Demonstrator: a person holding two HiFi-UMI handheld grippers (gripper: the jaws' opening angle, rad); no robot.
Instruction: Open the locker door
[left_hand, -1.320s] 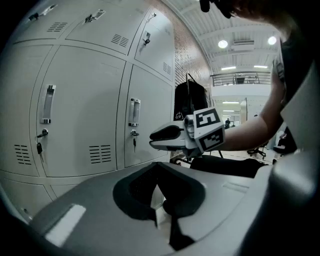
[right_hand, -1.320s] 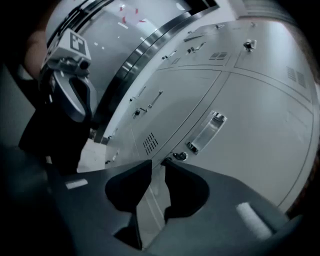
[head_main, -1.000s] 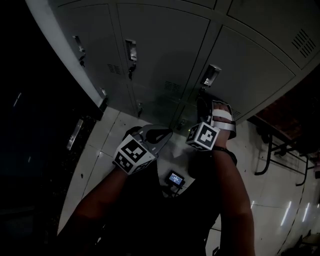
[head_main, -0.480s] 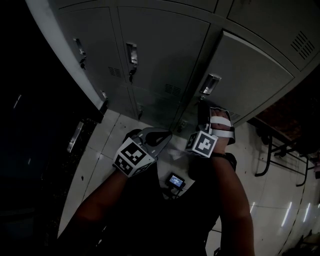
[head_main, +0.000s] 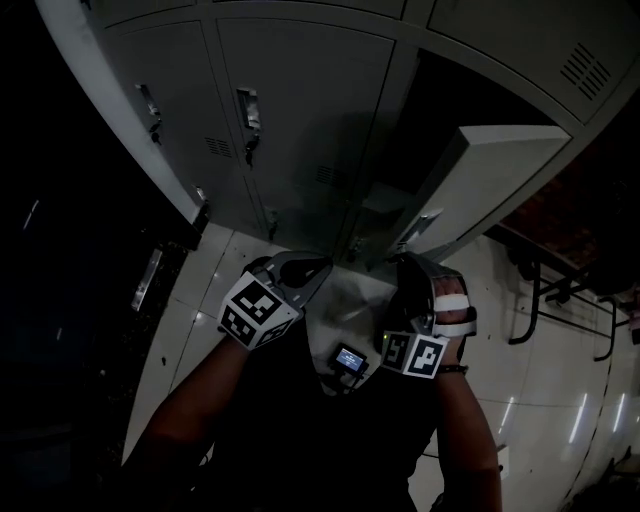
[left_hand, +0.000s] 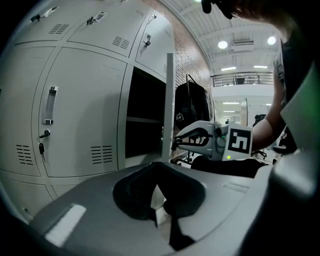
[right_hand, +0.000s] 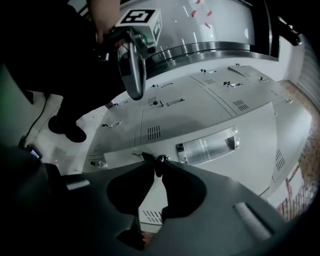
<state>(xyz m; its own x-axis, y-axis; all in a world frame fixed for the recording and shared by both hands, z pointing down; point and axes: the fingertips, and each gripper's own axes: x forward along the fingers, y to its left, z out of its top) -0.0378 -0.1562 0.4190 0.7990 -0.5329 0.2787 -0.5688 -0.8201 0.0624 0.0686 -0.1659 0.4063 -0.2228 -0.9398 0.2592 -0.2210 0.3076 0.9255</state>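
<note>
The grey locker door (head_main: 500, 180) stands swung out from the bank, and its dark compartment (head_main: 440, 110) shows behind it. My right gripper (head_main: 408, 262) is at the door's free edge, just below the recessed handle (head_main: 420, 228). In the right gripper view its fingertips (right_hand: 158, 161) pinch a small key or lock knob (right_hand: 161, 158) beside the shiny handle recess (right_hand: 207, 145), and the jaws are easing open slightly. My left gripper (head_main: 300, 268) hangs apart from the door, shut and empty (left_hand: 161, 165). The left gripper view shows the door edge-on (left_hand: 169, 100).
The neighbouring locker doors (head_main: 290, 110) are shut, each with a handle (head_main: 247, 108) and a key. Dark metal furniture frames (head_main: 540, 300) stand on the pale tiled floor (head_main: 200, 290) at the right. A small lit device (head_main: 350, 358) hangs at the person's chest.
The locker door has swung from closed to wide open. My right gripper has drawn back toward the person with the door's edge. The left gripper has hardly moved.
</note>
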